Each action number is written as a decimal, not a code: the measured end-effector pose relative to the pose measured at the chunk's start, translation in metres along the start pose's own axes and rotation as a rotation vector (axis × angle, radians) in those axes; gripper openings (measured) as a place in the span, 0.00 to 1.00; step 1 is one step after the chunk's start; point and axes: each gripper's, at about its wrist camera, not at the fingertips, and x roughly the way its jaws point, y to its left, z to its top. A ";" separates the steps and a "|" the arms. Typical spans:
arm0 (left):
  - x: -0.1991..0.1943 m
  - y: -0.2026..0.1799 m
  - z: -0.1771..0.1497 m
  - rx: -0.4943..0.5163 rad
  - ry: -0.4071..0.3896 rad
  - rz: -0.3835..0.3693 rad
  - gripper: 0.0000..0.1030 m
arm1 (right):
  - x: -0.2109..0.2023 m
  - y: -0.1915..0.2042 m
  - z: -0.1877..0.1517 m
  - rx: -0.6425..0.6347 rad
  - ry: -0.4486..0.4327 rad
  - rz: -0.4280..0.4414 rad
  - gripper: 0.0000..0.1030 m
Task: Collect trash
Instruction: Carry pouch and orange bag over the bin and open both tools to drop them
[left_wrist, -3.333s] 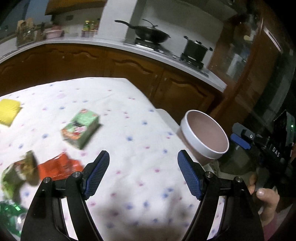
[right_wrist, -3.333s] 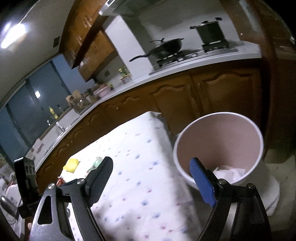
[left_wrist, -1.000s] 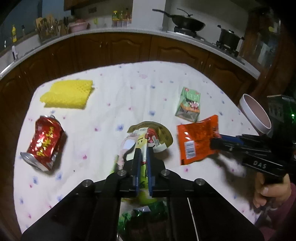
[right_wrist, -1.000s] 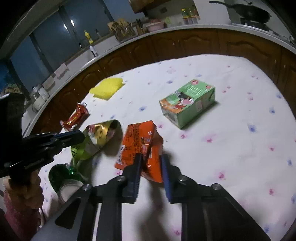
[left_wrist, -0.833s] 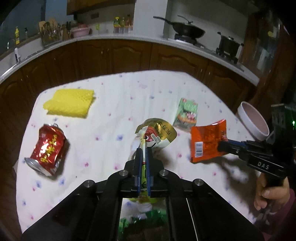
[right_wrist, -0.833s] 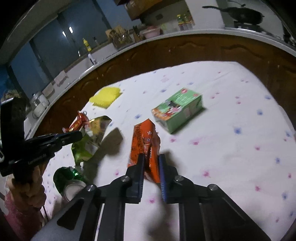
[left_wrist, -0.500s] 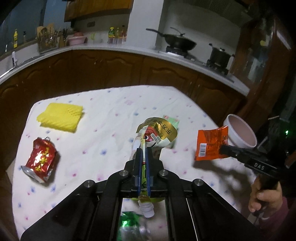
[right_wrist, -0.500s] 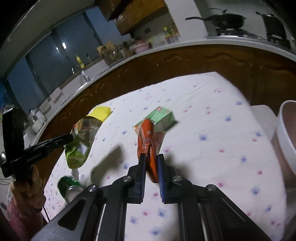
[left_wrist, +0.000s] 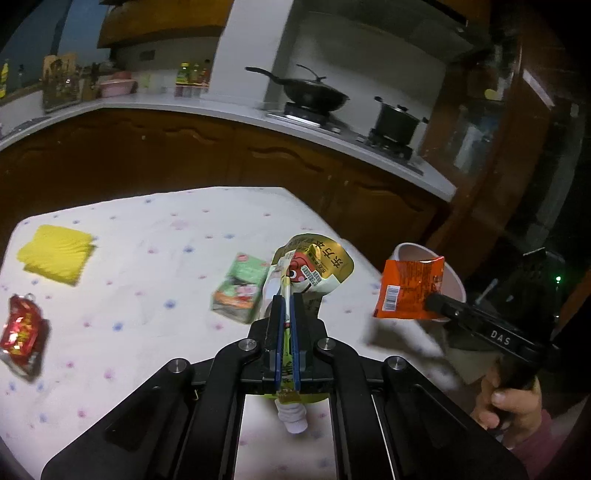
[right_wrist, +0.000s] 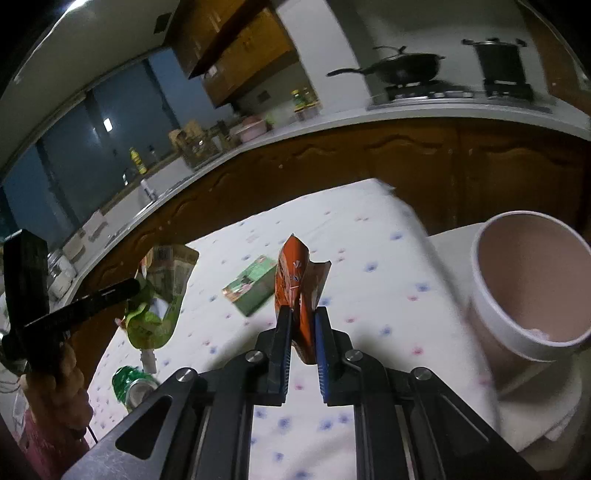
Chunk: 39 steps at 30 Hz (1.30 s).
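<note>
Both claws clamp wrappers upright: left gripper (left_wrist: 285, 314) pouch (left_wrist: 314, 267) (spout down), right gripper (right_wrist: 302, 321) orange packet (right_wrist: 299, 280).

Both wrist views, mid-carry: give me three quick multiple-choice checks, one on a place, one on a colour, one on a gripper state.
1. Where is the green carton?
A. lying on the tablecloth
B. inside the bin
C. in the left gripper

2. What colour is the wrapper in the right gripper?
A. yellow
B. orange
C. blue

3. How is the left gripper?
A. wide open
B. shut on nothing
C. shut on the drink pouch

Answers:
1 A, it rests flat on the dotted tablecloth, apart from the bin.
2 B, orange foil sticks up between the blue pads.
3 C, the pouch is pinched between the closed pads, its spout hanging below.
</note>
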 end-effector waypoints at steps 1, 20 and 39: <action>0.002 -0.005 0.000 0.003 0.000 -0.007 0.02 | -0.004 -0.005 0.001 0.005 -0.007 -0.007 0.11; 0.053 -0.108 0.023 0.107 0.021 -0.139 0.02 | -0.071 -0.096 0.008 0.131 -0.122 -0.150 0.11; 0.123 -0.191 0.040 0.174 0.069 -0.234 0.02 | -0.083 -0.169 0.011 0.207 -0.138 -0.238 0.12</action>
